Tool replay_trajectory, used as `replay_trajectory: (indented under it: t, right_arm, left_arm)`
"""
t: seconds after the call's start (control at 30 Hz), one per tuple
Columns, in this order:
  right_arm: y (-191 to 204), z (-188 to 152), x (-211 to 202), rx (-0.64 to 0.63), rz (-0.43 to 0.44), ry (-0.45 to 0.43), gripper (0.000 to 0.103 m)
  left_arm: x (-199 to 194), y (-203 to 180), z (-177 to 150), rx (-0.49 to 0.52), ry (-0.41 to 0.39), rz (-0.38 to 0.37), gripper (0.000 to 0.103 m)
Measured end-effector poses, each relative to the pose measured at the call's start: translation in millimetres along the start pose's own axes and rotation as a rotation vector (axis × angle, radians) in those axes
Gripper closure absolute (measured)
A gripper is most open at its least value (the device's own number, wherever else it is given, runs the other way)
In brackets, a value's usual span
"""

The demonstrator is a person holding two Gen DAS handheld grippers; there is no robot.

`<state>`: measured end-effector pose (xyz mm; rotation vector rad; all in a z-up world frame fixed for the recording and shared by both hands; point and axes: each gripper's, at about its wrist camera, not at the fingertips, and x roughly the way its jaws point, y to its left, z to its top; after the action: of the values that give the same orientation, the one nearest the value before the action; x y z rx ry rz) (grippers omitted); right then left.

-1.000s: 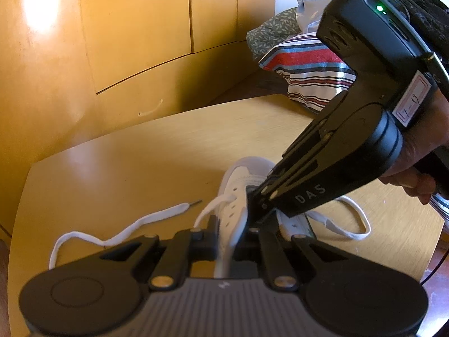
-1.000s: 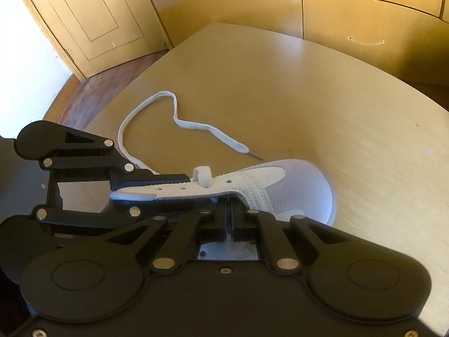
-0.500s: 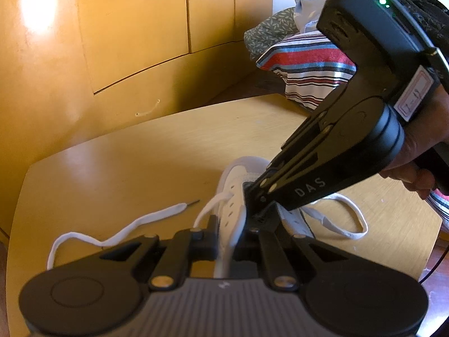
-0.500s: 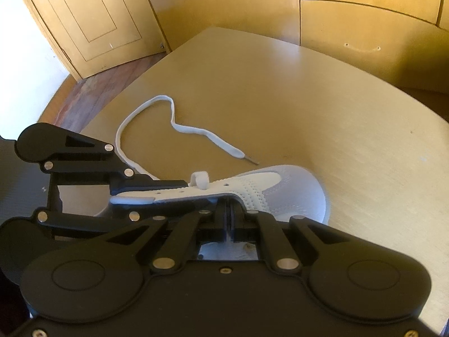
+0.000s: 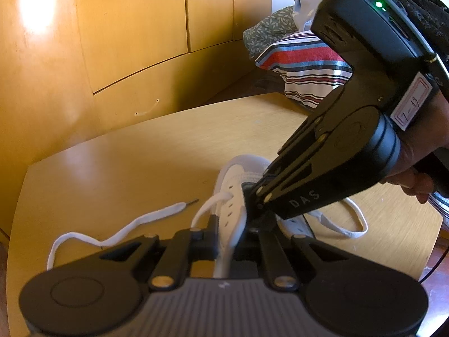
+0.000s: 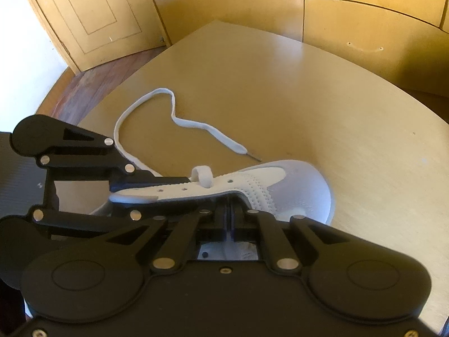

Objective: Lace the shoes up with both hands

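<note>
A white sneaker (image 6: 297,185) was seen lying on the yellow wooden surface (image 6: 280,90), toe pointing away from both cameras. The left tongs (image 5: 228,236) were pinched on the eyelet flap (image 5: 230,221) of the sneaker, one finger (image 5: 209,234) outside it and the other inside. The right tongs (image 6: 230,210) were pressed together down in the shoe opening; whether anything was pinched between them could not be told. The right tongs were held in a hand (image 5: 415,168), seen from the left wrist. A white shoelace (image 6: 168,112) was threaded through one eyelet, forming a small loop (image 6: 203,175) there, and its free end was trailed in curves across the surface. Another stretch of lace (image 5: 350,221) was draped on the sneaker's far side. Striped fabric (image 5: 303,67) was piled beyond the surface.
</note>
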<state>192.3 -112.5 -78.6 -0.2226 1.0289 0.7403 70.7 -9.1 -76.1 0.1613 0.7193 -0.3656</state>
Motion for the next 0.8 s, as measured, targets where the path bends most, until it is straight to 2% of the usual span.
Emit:
replay_trajectory:
  t: [0.07,0.4,0.8]
  right_arm:
    - [-1.3,-0.1,-0.8,0.009,0.005,-0.004,0.101]
    - [-8.4,-2.9,-5.5,0.076,0.042,-0.025,0.101]
    - [-2.2,-3.5,-5.9,0.068,0.017,-0.036,0.100]
  left_arm:
    - [2.2,-8.6,4.8,-0.008,0.002,0.009,0.094]
    - [1.7,-5.2,4.7,-0.010,0.002,0.003,0.094]
    - [1.1,-2.2,2.4,-0.006,0.003,-0.002,0.094]
